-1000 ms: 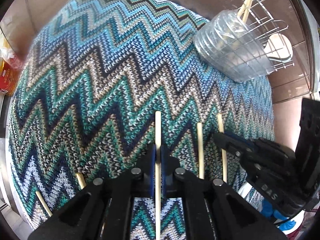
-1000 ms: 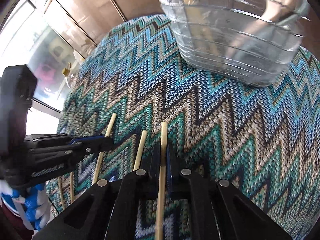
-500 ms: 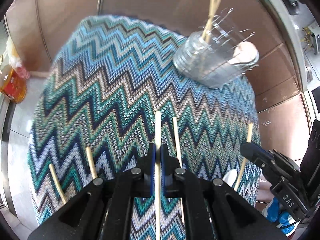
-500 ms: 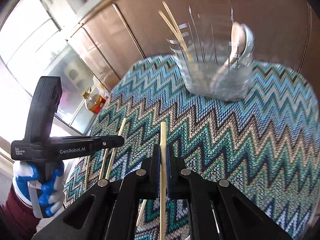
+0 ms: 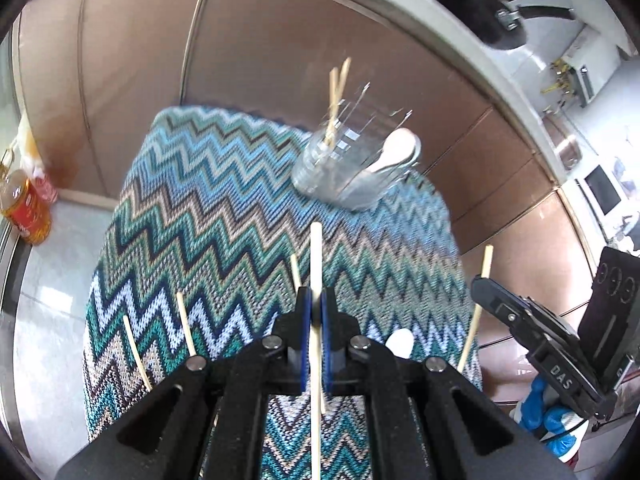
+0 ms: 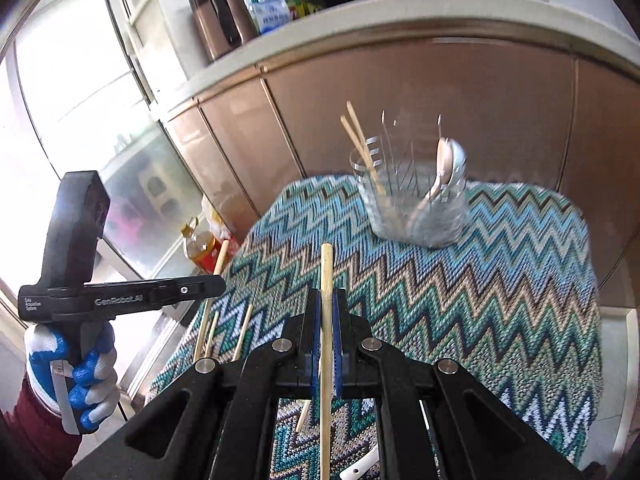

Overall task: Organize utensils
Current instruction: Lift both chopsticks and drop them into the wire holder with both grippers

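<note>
My left gripper (image 5: 315,300) is shut on a wooden chopstick (image 5: 316,256), held well above the zigzag cloth (image 5: 200,220). My right gripper (image 6: 327,302) is shut on another chopstick (image 6: 326,268); it shows at the right in the left wrist view (image 5: 486,286). A clear holder (image 6: 412,208) at the cloth's far end holds two chopsticks (image 6: 360,144) and spoons (image 6: 448,164). It also shows in the left wrist view (image 5: 356,168). Several chopsticks (image 5: 184,328) lie on the near cloth. A white spoon (image 6: 360,468) lies under my right gripper.
An oil bottle (image 5: 24,208) stands on the floor left of the cloth. Brown cabinet doors (image 6: 400,100) rise behind the holder, with a counter of bottles (image 6: 272,4) above. A black pan (image 5: 480,12) sits on the counter.
Both grippers have risen and pulled back from the cloth, each lifting its chopstick. The holder now looks smaller and farther away.
</note>
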Action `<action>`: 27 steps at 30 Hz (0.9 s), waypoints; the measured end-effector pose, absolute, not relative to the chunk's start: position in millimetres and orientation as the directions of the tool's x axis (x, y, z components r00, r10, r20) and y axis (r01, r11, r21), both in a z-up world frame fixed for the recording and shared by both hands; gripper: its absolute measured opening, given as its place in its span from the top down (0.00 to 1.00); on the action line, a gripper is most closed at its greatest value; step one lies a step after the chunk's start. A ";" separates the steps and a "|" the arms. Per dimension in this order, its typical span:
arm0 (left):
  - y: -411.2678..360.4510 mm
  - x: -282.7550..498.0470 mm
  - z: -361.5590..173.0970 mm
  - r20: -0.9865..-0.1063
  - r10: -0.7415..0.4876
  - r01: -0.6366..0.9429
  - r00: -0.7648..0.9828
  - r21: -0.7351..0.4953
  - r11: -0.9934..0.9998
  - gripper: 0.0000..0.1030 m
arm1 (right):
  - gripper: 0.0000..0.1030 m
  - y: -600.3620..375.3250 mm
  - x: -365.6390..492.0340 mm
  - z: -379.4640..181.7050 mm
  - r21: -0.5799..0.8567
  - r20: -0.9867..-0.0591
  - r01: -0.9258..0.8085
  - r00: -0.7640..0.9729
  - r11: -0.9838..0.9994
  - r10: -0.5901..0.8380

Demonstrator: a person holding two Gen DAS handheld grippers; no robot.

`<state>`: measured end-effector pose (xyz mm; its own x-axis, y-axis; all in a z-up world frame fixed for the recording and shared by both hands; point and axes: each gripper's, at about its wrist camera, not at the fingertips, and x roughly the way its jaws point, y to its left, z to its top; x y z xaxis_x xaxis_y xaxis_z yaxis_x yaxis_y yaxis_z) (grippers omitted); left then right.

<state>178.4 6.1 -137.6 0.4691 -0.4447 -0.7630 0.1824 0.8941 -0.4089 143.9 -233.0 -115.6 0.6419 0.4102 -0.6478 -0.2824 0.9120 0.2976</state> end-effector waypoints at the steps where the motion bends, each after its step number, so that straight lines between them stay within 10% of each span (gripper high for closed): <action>1: 5.7 176.5 -132.5 -0.754 -0.448 0.191 0.481 -0.409 0.892 0.96 | 0.95 -232.7 144.4 -113.1 0.293 -0.641 -0.281 0.651 0.914 0.406; 27: -46.8 324.5 -20.5 -0.381 -0.435 0.278 0.816 -0.401 0.873 0.96 | 0.94 -258.2 296.5 -18.8 0.230 -0.189 -0.274 0.929 0.934 0.319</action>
<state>324.5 -46.8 -20.5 0.8162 -0.4345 -0.3808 0.2778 0.8731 -0.4007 296.5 -258.2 -18.8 0.9289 0.3186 -0.1888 -0.2737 0.9340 0.2297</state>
